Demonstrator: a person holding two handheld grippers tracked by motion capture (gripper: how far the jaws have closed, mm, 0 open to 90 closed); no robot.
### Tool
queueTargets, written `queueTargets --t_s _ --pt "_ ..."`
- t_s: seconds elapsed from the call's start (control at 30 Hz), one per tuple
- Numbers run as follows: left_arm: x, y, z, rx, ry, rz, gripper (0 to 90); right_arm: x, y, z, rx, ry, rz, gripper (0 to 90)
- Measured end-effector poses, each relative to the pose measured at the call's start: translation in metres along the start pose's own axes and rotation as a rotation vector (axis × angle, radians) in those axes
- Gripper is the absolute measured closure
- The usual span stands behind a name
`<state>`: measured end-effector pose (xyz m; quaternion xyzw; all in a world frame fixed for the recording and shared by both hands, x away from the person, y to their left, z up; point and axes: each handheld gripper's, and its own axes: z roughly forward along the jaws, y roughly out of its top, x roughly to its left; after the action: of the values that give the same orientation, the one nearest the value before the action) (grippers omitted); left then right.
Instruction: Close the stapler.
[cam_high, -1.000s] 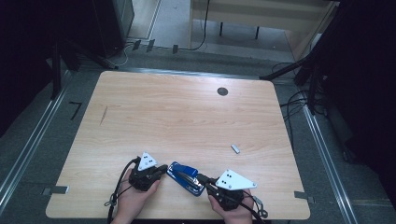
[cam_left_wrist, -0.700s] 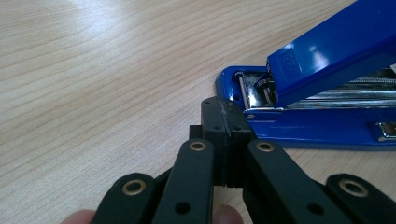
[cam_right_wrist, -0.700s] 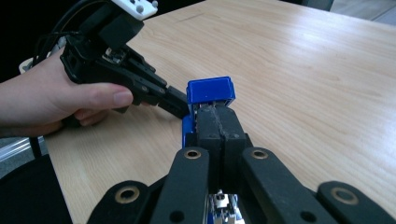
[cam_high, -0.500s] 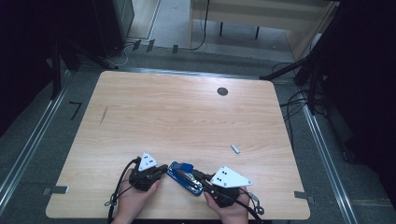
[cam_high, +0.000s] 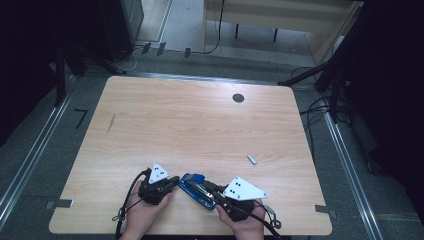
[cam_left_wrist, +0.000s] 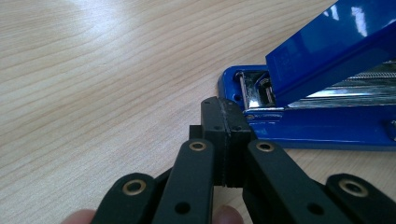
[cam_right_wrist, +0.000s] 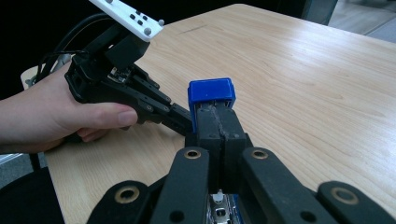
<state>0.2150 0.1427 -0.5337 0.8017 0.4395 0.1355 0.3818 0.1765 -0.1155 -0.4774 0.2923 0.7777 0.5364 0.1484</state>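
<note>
A blue stapler (cam_high: 191, 184) lies near the table's front edge between my two grippers. Its blue top (cam_left_wrist: 327, 56) is lifted, baring the metal staple channel (cam_left_wrist: 336, 95). My left gripper (cam_high: 172, 181) is shut and empty, and its tips (cam_left_wrist: 226, 116) rest against the stapler's base by the hinge. My right gripper (cam_high: 212, 190) is also shut, jaws pressed together with nothing between them. They lie along the stapler over its metal channel (cam_right_wrist: 218, 207), with the blue end (cam_right_wrist: 211, 91) just past the tips (cam_right_wrist: 218, 116). A hand holds the left gripper (cam_right_wrist: 116, 79) opposite.
A small metal piece (cam_high: 252, 159) lies on the wooden table (cam_high: 200, 130) to the right of the stapler. A black round grommet (cam_high: 238, 98) sits near the far edge. Cables and stands crowd the floor behind and to the right.
My right gripper has shifted slightly left, closer along the stapler. The left gripper and the stapler stay where they were.
</note>
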Motion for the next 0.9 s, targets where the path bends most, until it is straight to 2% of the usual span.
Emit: queueTargets --t_s 0.2,0.43,0.5,0.73,0.9 --pt "-0.001 -0.001 -0.001 -0.012 -0.001 0.009 90.0 -0.003 -0.007 -0.003 -0.003 0.008 0.03 90.0" --pt "-0.005 -0.006 -0.008 -0.029 -0.026 0.013 90.0 -0.005 -0.015 -0.007 -0.007 0.009 0.062 90.0" --pt "-0.01 -0.009 -0.01 -0.029 -0.051 0.016 90.0 -0.005 -0.015 -0.007 -0.008 0.01 0.061 90.0" --pt "-0.043 -0.011 -0.005 -0.038 -0.097 0.091 90.0 -0.006 -0.016 -0.007 -0.01 0.008 0.057 90.0" --pt "-0.049 -0.008 0.0 -0.065 -0.108 0.092 90.0 -0.005 -0.016 -0.008 -0.007 0.007 0.049 90.0"
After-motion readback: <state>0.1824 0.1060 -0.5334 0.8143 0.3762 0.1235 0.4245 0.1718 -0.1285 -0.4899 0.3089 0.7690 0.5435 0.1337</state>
